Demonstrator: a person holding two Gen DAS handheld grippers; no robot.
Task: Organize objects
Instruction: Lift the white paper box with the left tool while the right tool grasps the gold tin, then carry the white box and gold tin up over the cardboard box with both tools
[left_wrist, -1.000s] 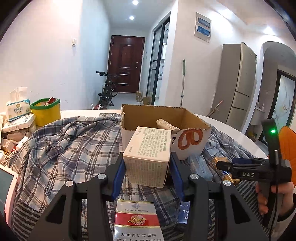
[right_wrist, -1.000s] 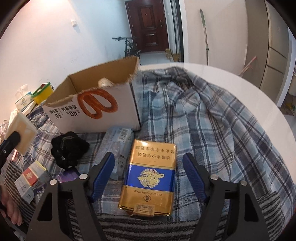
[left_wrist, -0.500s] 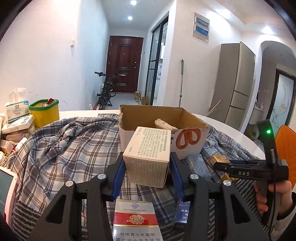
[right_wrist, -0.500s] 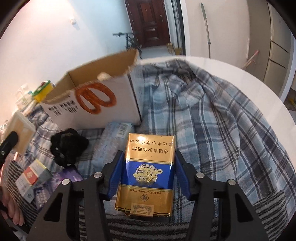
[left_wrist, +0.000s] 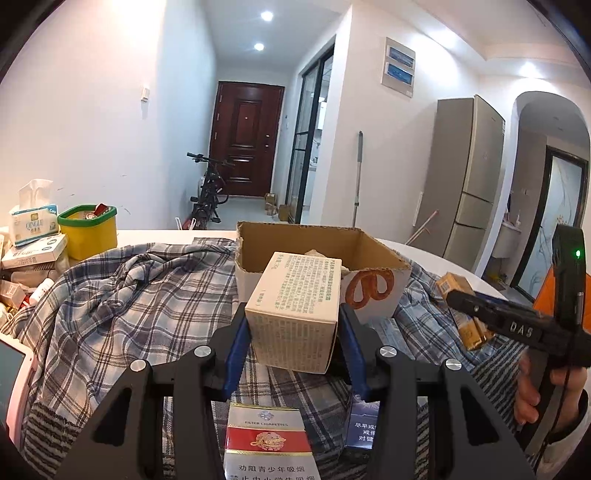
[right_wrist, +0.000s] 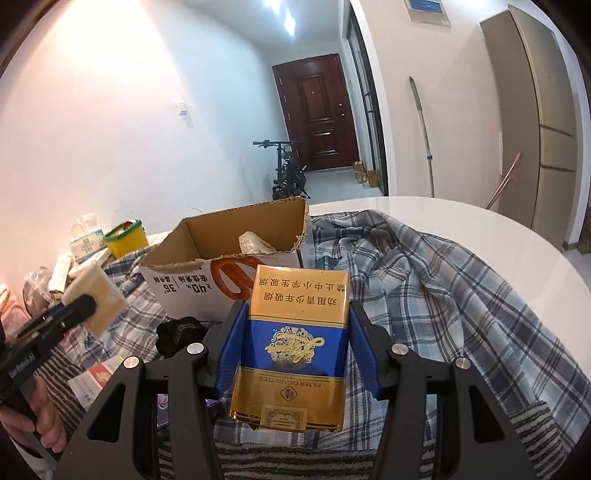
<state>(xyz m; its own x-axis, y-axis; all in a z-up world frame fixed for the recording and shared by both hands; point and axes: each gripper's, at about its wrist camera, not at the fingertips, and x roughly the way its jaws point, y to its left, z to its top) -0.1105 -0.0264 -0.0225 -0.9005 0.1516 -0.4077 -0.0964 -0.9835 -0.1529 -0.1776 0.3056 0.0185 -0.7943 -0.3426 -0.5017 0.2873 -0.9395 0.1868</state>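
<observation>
Right gripper (right_wrist: 295, 347) clamps the gold-and-blue cigarette carton (right_wrist: 293, 343), raised off the plaid cloth (right_wrist: 424, 288). Left gripper (left_wrist: 293, 332) squeezes a beige printed box (left_wrist: 295, 314) just short of the cardboard box (left_wrist: 317, 243). Best play: carry each level over that torn rim, lower inside, then release, one hand at a time.

- Both views are bright and evenly lit indoors; recessed ceiling lights (left_wrist: 266, 15) glow overhead in the hallway.
- In the right wrist view a warm glare washes the left wall (right_wrist: 92, 74), bleaching it near the top.
- Fisheye bending curves walls and doorframes toward the edges; black vignette fills the corners.
- Focus is sharp on near objects; shadows are soft.
</observation>
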